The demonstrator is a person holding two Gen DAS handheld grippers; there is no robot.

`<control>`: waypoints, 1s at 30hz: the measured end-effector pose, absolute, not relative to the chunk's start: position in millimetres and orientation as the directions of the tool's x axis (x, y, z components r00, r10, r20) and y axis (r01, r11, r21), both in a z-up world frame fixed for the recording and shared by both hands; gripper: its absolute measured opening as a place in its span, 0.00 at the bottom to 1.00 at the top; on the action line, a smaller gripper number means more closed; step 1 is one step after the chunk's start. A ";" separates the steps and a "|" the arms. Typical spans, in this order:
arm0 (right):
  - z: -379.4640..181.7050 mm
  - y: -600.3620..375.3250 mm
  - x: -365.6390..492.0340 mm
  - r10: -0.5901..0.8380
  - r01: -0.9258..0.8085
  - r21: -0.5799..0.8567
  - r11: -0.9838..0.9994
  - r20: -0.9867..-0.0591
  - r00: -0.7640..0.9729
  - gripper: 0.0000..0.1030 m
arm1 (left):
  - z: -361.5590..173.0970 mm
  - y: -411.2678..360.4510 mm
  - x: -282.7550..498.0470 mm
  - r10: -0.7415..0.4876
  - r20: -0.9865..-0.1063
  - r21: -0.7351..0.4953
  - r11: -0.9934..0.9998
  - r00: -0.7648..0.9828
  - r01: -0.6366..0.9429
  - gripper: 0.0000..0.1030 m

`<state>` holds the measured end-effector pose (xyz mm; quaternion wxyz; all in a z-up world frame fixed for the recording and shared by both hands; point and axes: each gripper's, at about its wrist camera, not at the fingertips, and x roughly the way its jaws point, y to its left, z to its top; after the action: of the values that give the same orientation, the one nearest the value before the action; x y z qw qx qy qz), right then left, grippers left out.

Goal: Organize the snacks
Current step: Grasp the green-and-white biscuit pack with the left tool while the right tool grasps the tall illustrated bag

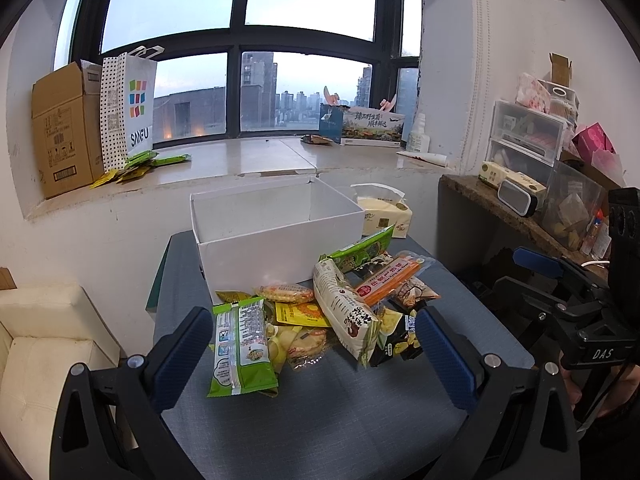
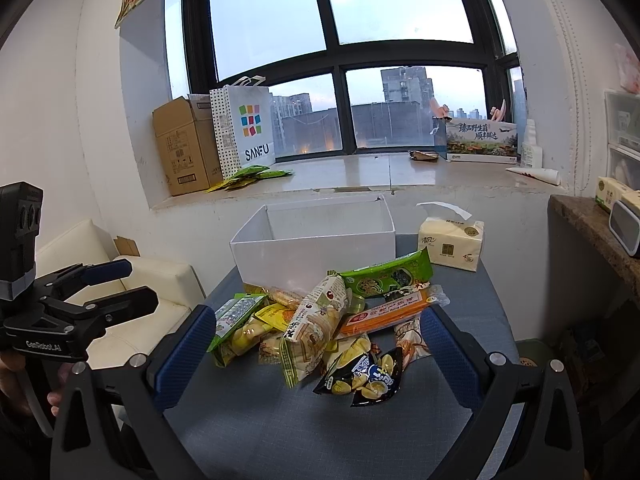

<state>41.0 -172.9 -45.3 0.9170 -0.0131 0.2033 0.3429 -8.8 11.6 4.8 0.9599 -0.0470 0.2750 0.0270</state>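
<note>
Both tongs (image 1: 316, 344) (image 2: 316, 344) wide open, empty

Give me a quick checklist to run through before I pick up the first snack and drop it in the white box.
1. White box open and free to receive: ok, nothing visible inside, though its floor is hidden.
2. Left gripper open: ok, nothing between the fingers.
3. Right gripper open: ok, holding nothing.
4. Snack pile in front of both grippers: ok, on the grey table just before the box.
5. A single packet easy to grab: ok, the green packet lies at the near left edge of the pile.
6. Tissue pack out of the way: ok, right of the box.
</note>
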 end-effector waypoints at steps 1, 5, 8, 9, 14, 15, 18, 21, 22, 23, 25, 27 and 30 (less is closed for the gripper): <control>-45.4 -172.9 40.9 0.623 -0.634 0.115 0.765 -0.383 0.682 1.00 | 5.0 11.2 -9.0 0.026 -0.529 -0.074 0.994 0.848 -0.077 1.00; -47.2 -171.2 42.1 0.634 -0.644 0.123 0.755 -0.391 0.667 1.00 | 6.3 12.7 -11.2 0.023 -0.512 -0.082 0.994 0.859 -0.076 1.00; -49.5 -166.8 48.3 0.641 -0.649 0.143 0.748 -0.409 0.649 1.00 | 5.2 18.7 -13.1 0.040 -0.501 -0.094 0.990 0.865 -0.101 1.00; -50.7 -163.5 53.6 0.645 -0.649 0.158 0.744 -0.424 0.636 1.00 | 3.9 21.1 -13.2 0.043 -0.502 -0.102 0.989 0.864 -0.109 1.00; -67.8 -132.2 97.3 0.650 -0.647 0.238 0.725 -0.548 0.527 1.00 | -9.2 39.8 -12.8 0.019 -0.532 -0.184 0.973 0.846 -0.137 1.00; -71.6 -127.6 104.3 0.654 -0.647 0.254 0.719 -0.562 0.506 1.00 | -10.9 41.0 -13.1 0.015 -0.536 -0.189 0.972 0.844 -0.137 1.00; -85.0 -103.4 135.1 0.645 -0.634 0.281 0.720 -0.606 0.464 1.00 | -15.4 42.3 -16.0 0.004 -0.537 -0.183 0.976 0.843 -0.121 1.00; -101.5 -79.6 164.4 0.590 -0.601 0.258 0.756 -0.665 0.457 1.00 | -13.7 42.7 -25.8 -0.020 -0.489 -0.195 0.977 0.872 -0.087 1.00; -106.7 -73.7 172.0 0.586 -0.595 0.269 0.757 -0.681 0.438 1.00 | -12.9 42.5 -29.7 -0.030 -0.461 -0.191 0.979 0.887 -0.066 1.00; -113.2 -66.2 180.8 0.584 -0.590 0.283 0.756 -0.697 0.415 1.00 | -12.2 42.0 -29.9 -0.030 -0.452 -0.180 0.982 0.891 -0.058 1.00; -122.4 -57.8 190.7 0.576 -0.587 0.287 0.757 -0.718 0.392 1.00 | -13.2 41.3 -31.3 -0.013 -0.453 -0.153 0.986 0.892 -0.063 1.00; -134.7 -49.1 197.8 0.549 -0.574 0.282 0.769 -0.752 0.365 0.96 | -16.0 40.1 -31.8 0.011 -0.458 -0.125 0.989 0.889 -0.077 1.00; -152.7 -44.0 201.8 0.568 -0.576 0.332 0.747 -0.768 0.294 0.78 | -20.5 39.1 -33.0 0.007 -0.462 -0.117 0.991 0.887 -0.068 1.00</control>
<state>201.8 -44.0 -152.7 0.8044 -0.0039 0.4758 0.3556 -33.0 39.1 -20.5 0.9691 -0.0648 0.2371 0.0192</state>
